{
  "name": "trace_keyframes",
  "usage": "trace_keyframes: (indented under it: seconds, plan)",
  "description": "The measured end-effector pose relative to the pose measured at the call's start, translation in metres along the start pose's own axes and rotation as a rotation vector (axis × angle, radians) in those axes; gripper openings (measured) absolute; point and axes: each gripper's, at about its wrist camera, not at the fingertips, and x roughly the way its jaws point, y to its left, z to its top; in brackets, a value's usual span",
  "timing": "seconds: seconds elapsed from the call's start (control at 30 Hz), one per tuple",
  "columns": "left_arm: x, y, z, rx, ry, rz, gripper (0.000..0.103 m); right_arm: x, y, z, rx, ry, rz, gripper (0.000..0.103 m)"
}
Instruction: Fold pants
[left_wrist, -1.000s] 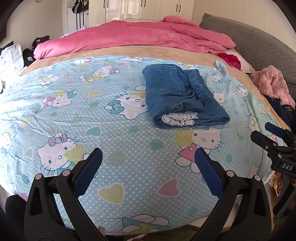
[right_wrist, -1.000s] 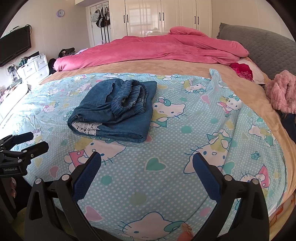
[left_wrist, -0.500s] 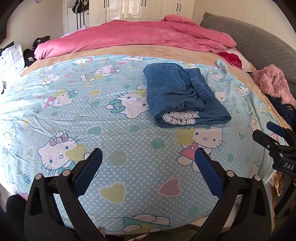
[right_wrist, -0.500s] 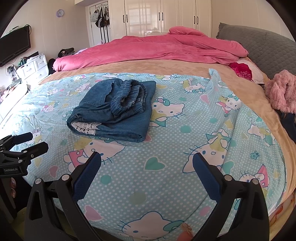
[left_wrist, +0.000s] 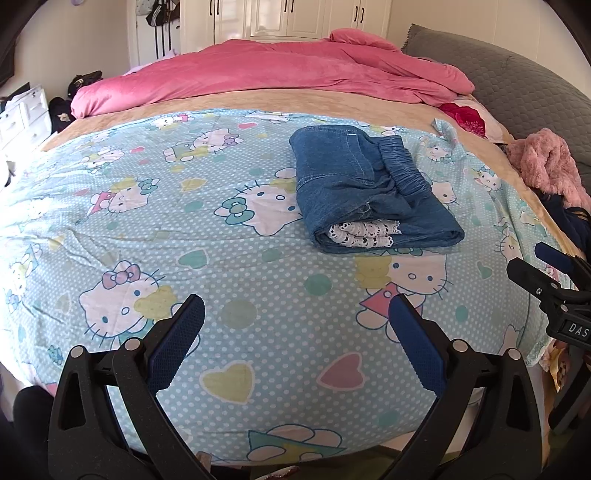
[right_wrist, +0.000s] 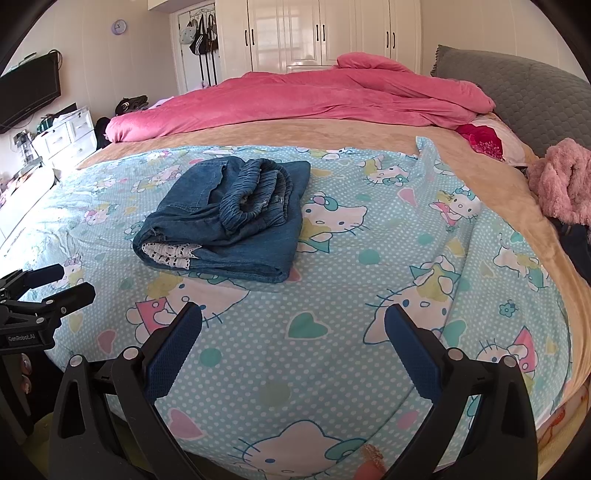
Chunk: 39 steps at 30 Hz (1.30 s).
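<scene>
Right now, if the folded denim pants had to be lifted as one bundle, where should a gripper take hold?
Probably the rounded fold edge of the pants on their left, coming in low from the left gripper's side. The layers join there; the near end shows loose lace hem.

Bed (left_wrist: 295, 99) bears cartoon sheet (left_wrist: 184, 229), folded pants (left_wrist: 365, 192).

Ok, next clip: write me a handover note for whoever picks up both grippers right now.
Left hand-held gripper: open, empty, hanging over the near edge of the sheet.
Right hand-held gripper: open, empty, likewise back from the work.
Pants: folded into a compact bundle on the sheet, lace hem showing at the near end, waistband on top, neither gripper touching them.
Done: the fold looks finished.
Left: probably nothing; at most tidy the waistband.
</scene>
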Motion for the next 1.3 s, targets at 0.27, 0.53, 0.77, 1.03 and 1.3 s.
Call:
trace_keyframes:
  seconds: [0.27, 0.53, 0.77, 1.03, 1.3]
  plan:
    - [-0.0003, -0.0001, -0.0005, -0.001, 0.002, -0.001, 0.094, -0.0003, -0.0005, -0.0008, 0.001, 0.003, -0.001, 0.099]
    - [-0.0005, -0.0003, -0.0010, 0.002, 0.004, -0.001, 0.094, 0.0001, -0.0007, -0.0008, 0.002, 0.002, -0.002, 0.099]
    - [-0.0002, 0.0013, -0.0019, 0.000, 0.009, -0.006, 0.094, -0.0001, -0.0014, 0.0000, -0.001, 0.002, -0.009, 0.099]
    - [-0.0009, 0.0013, -0.0019, 0.000, 0.011, -0.018, 0.094, 0.0000, -0.0064, 0.0005, 0.008, 0.004, -0.028, 0.099]
    - [-0.0024, 0.0041, -0.0014, -0.006, 0.010, -0.060, 0.094, 0.0030, -0.0078, 0.0011, 0.013, 0.006, -0.034, 0.099]
